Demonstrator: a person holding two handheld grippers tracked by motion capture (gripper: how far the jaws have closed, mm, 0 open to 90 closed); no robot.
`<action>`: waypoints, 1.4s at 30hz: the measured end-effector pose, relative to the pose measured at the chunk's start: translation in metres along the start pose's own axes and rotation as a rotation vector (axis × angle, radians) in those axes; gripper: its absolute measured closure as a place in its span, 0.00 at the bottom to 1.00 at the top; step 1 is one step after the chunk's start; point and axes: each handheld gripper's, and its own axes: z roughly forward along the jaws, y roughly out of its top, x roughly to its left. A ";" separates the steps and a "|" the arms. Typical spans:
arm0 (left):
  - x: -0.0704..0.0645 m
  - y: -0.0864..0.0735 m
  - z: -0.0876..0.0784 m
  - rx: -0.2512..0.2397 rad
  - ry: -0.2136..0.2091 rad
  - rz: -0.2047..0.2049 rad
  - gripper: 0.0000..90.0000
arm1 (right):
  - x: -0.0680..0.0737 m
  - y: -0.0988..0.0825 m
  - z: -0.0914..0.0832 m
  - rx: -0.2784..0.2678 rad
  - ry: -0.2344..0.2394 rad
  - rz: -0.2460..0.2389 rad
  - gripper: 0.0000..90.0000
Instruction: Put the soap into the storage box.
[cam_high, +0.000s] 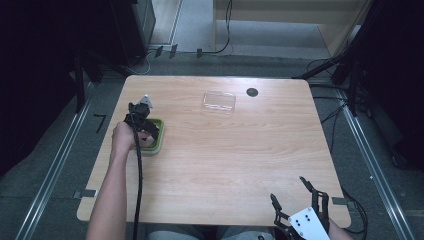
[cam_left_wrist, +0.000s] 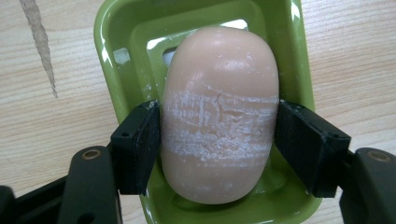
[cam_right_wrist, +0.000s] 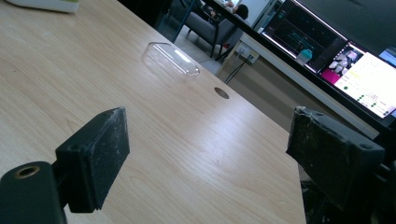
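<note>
Your left gripper (cam_left_wrist: 219, 135) pinches the soap bar (cam_left_wrist: 219, 112) in the green soap dish (cam_left_wrist: 112, 56); its scuffed, slick sides could slip out. Your right gripper (cam_right_wrist: 208, 158) is spread, empty.

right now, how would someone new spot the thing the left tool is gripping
Start at the light wooden table and go to its left side, where a lime-green plastic soap dish sits. In it lies an oval, pale peach bar of soap, clamped between the left tool. White scuffed bands across its middle set it apart.
</note>
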 end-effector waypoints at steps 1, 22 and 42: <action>0.000 0.000 -0.001 0.001 -0.002 0.001 0.35 | 0.000 0.000 0.000 -0.001 0.001 0.000 0.15; -0.008 -0.016 -0.037 -0.027 -0.006 0.026 0.14 | 0.001 0.001 -0.003 -0.006 -0.005 -0.001 0.15; -0.021 -0.055 -0.053 0.006 -0.013 0.080 0.05 | 0.001 0.001 -0.004 -0.003 -0.006 -0.001 0.15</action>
